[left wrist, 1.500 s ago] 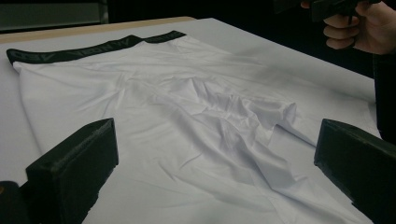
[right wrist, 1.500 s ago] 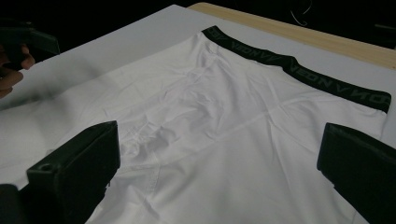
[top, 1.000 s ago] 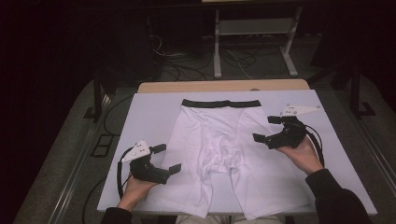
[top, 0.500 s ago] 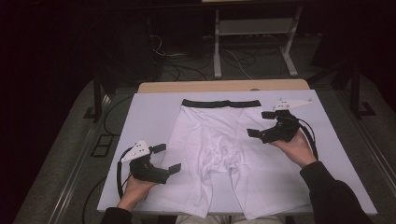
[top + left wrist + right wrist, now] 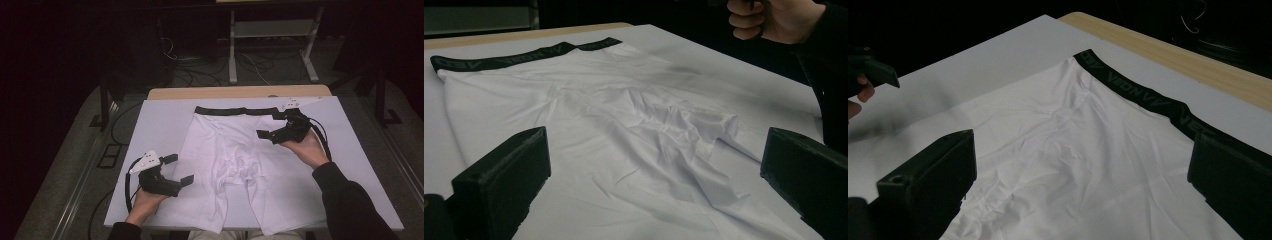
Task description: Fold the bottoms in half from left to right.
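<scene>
Overhead, a pair of white boxer briefs (image 5: 240, 175) lay spread flat on the bench (image 5: 160, 120), black waistband (image 5: 235, 110) at the far edge and legs toward the person. The left claw (image 5: 176, 171) hovered with jaws wide apart just beside the garment's left leg hem, probably placed to take that edge. The right claw (image 5: 272, 126), jaws also apart, hung over the right side just below the waistband, likely lined up for a fold.

From the left gripper view, the briefs (image 5: 624, 130) stretched ahead between the two parted jaws, crumpled at the crotch, waistband (image 5: 524, 55) far beyond; the person's other hand (image 5: 774, 20) showed at the upper right.

From the right gripper view, the jaws stood wide with nothing between them, the white fabric (image 5: 1088, 170) directly beneath and the waistband (image 5: 1148, 105) running ahead toward the right jaw. The left claw's jaw tip (image 5: 875, 70) showed far off.
</scene>
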{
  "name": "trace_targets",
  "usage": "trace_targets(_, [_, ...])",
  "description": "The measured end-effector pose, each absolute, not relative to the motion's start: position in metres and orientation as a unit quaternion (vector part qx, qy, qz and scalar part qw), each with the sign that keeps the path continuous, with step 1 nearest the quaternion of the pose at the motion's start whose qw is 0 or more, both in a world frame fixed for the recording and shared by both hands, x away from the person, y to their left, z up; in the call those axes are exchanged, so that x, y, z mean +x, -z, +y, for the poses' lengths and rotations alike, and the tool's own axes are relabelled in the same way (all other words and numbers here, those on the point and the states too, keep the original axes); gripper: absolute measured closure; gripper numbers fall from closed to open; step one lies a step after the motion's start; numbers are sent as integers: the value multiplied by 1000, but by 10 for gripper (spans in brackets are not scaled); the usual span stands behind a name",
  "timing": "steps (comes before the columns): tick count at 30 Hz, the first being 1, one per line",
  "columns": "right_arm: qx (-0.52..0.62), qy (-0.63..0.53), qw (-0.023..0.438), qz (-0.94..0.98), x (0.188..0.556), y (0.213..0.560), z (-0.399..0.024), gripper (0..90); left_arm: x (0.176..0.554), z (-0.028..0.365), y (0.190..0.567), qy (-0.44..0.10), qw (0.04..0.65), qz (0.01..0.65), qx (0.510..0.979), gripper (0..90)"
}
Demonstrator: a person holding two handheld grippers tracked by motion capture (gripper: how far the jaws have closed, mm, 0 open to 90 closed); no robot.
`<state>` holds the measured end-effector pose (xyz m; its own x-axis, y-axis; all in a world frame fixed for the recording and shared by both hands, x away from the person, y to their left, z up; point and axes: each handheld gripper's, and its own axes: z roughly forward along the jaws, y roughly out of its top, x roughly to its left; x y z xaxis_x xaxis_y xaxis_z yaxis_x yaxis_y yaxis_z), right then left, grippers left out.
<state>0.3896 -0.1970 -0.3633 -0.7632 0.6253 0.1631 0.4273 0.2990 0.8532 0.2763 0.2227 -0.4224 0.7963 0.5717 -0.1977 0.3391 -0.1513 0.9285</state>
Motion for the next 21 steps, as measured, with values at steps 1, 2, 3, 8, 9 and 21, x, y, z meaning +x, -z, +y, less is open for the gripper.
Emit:
trace_targets(1, [328, -492, 101, 800, 391, 363, -196, 0, 276, 223, 422, -101, 577, 303, 752, 0])
trace_targets(2, [328, -493, 100, 799, 393, 362, -194, 0, 276, 223, 422, -101, 578, 303, 751, 0])
trace_targets(3, [328, -493, 100, 799, 393, 362, -194, 0, 276, 223, 422, -101, 578, 303, 751, 0])
trace_targets(8, [328, -495, 98, 799, 403, 361, -186, 0, 276, 223, 422, -100, 579, 304, 750, 0])
trace_targets(9, [328, -495, 98, 799, 403, 361, -186, 0, 276, 223, 422, -100, 579, 304, 750, 0])
trace_targets(21, [327, -483, 95, 807, 423, 363, -170, 0, 277, 223, 423, -98, 579, 304, 750, 0])
